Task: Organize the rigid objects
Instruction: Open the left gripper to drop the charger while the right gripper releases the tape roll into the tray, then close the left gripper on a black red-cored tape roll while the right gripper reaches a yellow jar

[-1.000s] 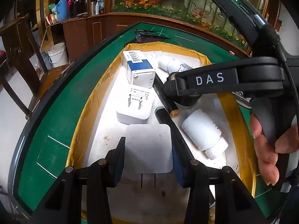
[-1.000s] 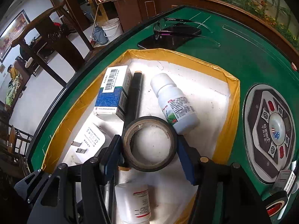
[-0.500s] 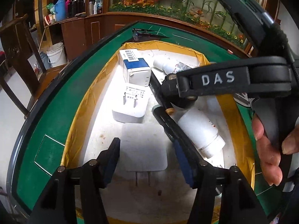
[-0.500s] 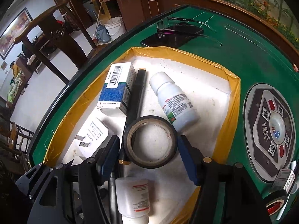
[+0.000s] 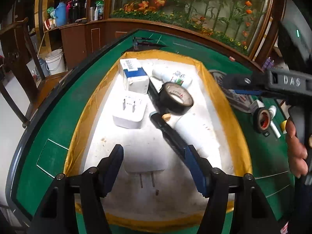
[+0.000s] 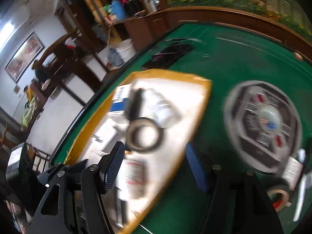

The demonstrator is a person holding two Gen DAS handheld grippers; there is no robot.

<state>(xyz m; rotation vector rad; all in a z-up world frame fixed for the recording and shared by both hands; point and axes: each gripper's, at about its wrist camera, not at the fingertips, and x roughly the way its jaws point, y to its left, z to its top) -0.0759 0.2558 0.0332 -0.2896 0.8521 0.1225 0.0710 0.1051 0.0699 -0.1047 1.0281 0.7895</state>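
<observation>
1. The left claw [image 5: 154, 165] is spreading wider around a white square plug adapter [image 5: 145, 160] lying prongs-near in the yellow-rimmed white tray [image 5: 239, 136]; its pads stand clear of it.
2. Farther in lie a second white adapter [image 5: 129, 110], two white bottles [image 5: 195, 130], two black bars [image 5: 167, 130], one black tape roll [image 5: 176, 98] and one blue-white box [image 5: 134, 79].
3. The right claw [image 6: 154, 165] is spread and empty over the tray's right rim; bare green surface [image 5: 56, 117] borders the tray.
</observation>
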